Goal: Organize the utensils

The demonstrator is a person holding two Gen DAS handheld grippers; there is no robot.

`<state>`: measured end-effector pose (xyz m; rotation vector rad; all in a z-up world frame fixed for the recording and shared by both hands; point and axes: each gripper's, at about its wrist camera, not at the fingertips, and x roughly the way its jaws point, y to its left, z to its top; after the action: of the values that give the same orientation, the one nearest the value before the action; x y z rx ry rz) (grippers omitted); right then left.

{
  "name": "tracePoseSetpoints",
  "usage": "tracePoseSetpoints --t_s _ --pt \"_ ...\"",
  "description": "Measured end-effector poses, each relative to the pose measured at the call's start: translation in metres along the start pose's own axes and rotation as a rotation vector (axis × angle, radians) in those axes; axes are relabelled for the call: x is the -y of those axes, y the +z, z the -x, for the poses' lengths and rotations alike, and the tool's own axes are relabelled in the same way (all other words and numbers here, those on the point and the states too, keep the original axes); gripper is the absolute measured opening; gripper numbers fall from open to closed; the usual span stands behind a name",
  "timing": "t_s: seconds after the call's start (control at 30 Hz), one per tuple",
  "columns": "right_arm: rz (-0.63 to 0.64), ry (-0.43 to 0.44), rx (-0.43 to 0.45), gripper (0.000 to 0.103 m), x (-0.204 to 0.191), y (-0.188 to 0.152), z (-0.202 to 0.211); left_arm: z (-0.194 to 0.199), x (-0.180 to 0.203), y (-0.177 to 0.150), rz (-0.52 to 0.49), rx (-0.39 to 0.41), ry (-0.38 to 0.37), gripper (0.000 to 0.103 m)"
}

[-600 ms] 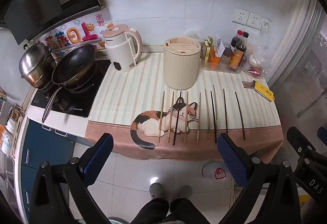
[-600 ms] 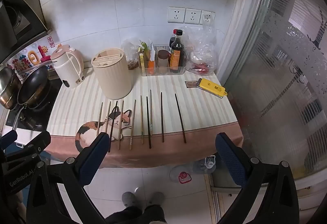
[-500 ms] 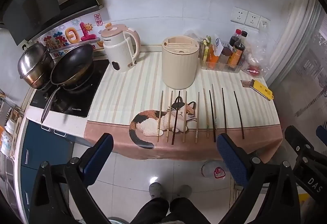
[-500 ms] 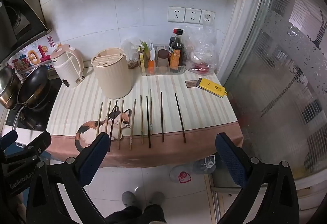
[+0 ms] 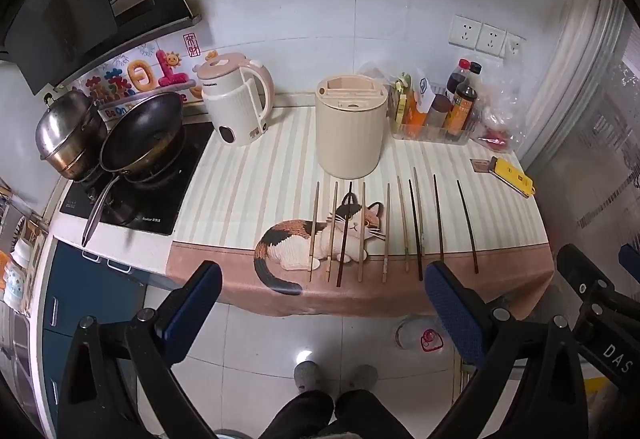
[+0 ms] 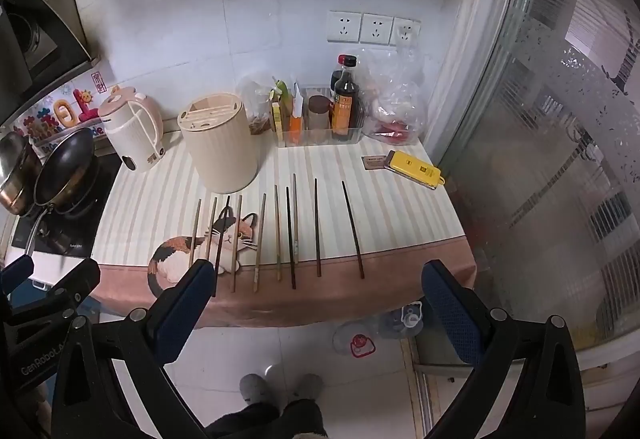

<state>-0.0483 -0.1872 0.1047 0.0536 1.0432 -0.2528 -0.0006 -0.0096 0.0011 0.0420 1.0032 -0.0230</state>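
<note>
The worktop [image 5: 256, 175] ran along a white tiled wall, covered by a pale striped cloth with a pink hem and a calico cat [image 5: 320, 239] printed near its front edge. At its left end sat a black hob [image 5: 160, 207] carrying a dark wok [image 5: 142, 133] and a steel pot [image 5: 66, 133], under a black hood; a frosted glass partition [image 6: 560, 159] closed the right side, and white floor tiles lay below. Colourful characters decorated the backsplash, the English beneath them only partly legible. A cream holder [image 5: 352, 131] with slots in its top stood mid-worktop, a pink-and-white kettle [image 5: 236, 99] to its left, its small dark brand print unreadable. Ten chopsticks [image 5: 384, 231], light and dark, lay side by side in front of the holder, running front to back, slightly apart. A yellow device [image 6: 414, 169] lay at the right. The left gripper [image 5: 322, 303] was spread wide and empty over the floor short of the worktop; the right gripper [image 6: 316, 299] likewise, its neighbour's body marked "GenRobot.AI" and "DAS".
</note>
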Motion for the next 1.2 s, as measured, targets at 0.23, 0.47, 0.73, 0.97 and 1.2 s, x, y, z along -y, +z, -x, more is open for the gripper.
tracePoseSetpoints --t_s 0.23,0.47,0.73,0.97,1.2 --pt "0.001 -0.002 -0.003 0.103 -0.0006 0.0024 0.0004 0.0018 -0.002 0.0011 0.001 0.0 -0.001 0.103" --pt "0.0 -0.002 -0.003 0.103 0.0 0.0032 -0.0001 0.0014 -0.0005 -0.0007 0.002 0.002 0.002 0.103" --pt "0.005 -0.006 0.002 0.103 0.0011 0.005 0.0006 0.0016 -0.0008 -0.0012 0.001 0.004 -0.002 0.103" --pt "0.014 -0.017 0.016 0.103 0.0033 0.0057 0.0058 0.0011 0.0019 0.0002 0.002 0.006 -0.006 0.103" --pt "0.015 -0.02 0.019 0.103 0.0037 0.0054 0.0085 0.0009 0.0023 0.0011 0.002 0.006 -0.008 0.103"
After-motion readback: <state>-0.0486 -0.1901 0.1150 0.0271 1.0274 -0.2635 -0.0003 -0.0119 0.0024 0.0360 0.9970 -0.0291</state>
